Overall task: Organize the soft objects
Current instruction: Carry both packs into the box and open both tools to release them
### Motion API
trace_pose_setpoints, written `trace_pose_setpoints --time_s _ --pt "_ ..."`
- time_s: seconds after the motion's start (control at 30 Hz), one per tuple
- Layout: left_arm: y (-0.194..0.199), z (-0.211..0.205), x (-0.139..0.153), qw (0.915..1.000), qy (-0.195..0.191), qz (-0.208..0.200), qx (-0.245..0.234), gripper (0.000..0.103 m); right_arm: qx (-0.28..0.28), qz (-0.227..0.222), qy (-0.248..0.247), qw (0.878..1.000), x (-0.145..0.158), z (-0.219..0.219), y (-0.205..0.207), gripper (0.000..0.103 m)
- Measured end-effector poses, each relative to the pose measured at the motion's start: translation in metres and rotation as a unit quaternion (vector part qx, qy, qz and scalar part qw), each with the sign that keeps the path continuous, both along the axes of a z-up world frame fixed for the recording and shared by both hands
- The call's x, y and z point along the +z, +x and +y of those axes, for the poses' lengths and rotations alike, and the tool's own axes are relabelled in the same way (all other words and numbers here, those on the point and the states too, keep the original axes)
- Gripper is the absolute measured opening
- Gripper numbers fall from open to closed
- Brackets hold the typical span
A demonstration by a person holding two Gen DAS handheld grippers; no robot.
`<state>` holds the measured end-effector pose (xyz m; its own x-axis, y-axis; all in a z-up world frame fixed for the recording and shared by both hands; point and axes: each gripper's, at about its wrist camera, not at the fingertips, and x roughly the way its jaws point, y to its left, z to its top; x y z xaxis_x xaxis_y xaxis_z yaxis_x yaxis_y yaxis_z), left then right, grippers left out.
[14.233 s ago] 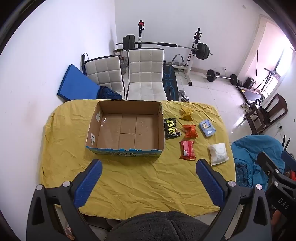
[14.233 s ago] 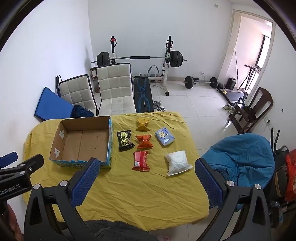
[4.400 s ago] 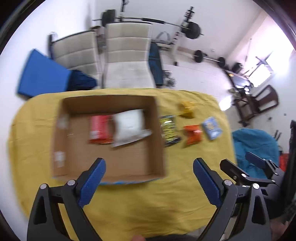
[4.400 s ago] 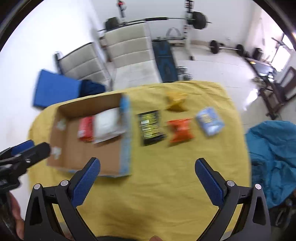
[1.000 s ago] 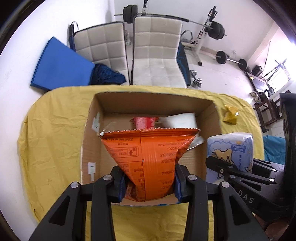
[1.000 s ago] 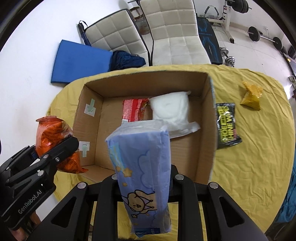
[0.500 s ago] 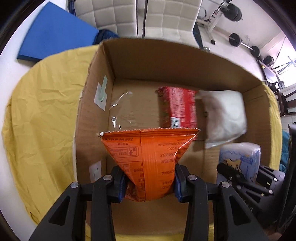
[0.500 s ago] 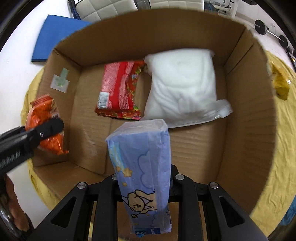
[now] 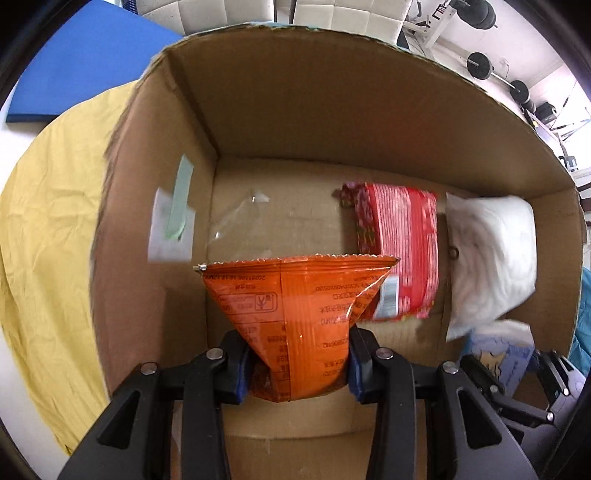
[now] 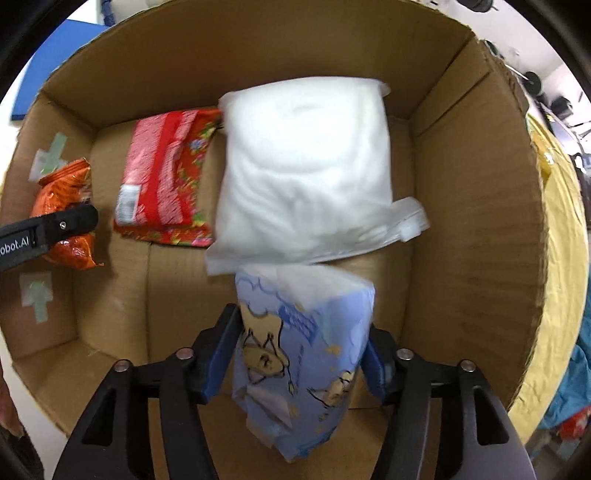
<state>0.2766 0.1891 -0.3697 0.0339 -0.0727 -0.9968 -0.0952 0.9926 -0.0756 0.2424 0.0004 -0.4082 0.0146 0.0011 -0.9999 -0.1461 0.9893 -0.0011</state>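
While clamped in the left claw, orange packet upright, sealed edge up.

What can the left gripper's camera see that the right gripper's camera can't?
Only the left wrist view shows the printed back of the orange snack bag, pinched in the left gripper, and the white chairs behind the box.

Only the right wrist view shows the blue tissue pack up close between the right gripper's opening jaws, cartoon animals on it.

Both show the cardboard box, with the red packet and the white soft pack lying side by side on its floor.
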Motion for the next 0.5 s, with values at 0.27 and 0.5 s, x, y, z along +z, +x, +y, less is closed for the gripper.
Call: trace_pose_setpoints --time_s 0.27,0.5 --pt "0.024 0.001 -0.018 0.9999 0.006 0.015 -0.005 0.039 -0.014 -0.006 -0.030 0.999 -0.010 0.003 0.021 0.075" --pt "0.028 0.001 -0.021 0.9998 -0.001 0.021 0.001 0.044 -0.022 -0.005 -0.025 0.999 -0.013 0.003 0.034 0.086"
